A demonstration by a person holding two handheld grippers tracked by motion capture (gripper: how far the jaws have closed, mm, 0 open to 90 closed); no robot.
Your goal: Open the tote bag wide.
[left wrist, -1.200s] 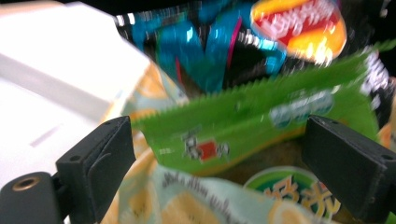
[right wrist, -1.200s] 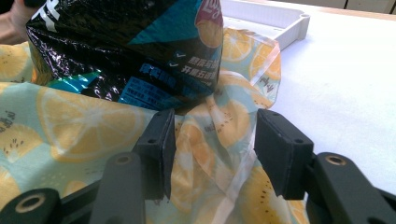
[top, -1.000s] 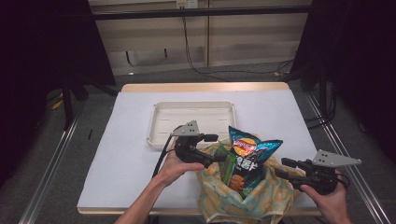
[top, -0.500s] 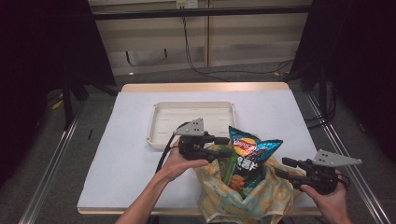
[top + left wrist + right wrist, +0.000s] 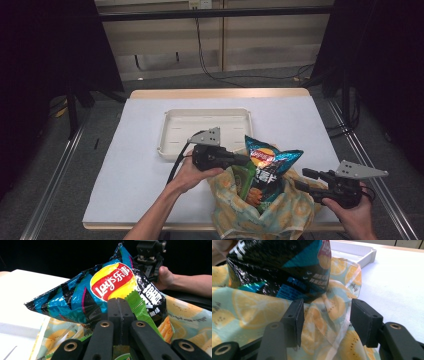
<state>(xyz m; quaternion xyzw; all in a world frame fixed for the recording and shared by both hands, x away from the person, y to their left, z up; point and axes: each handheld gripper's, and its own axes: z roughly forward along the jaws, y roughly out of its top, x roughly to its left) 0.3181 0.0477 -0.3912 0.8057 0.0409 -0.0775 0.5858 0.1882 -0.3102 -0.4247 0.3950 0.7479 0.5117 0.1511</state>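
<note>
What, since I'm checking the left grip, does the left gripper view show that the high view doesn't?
Left gripper view: the left gripper's jaws, just closed, meet at the chip bag's lower edge beside a green packet; what they pinch is unclear. High view: the white tray on the table, and the right gripper at the fruit-print bag's rim. Both: the chip bag standing out of the fruit-print bag.
</note>
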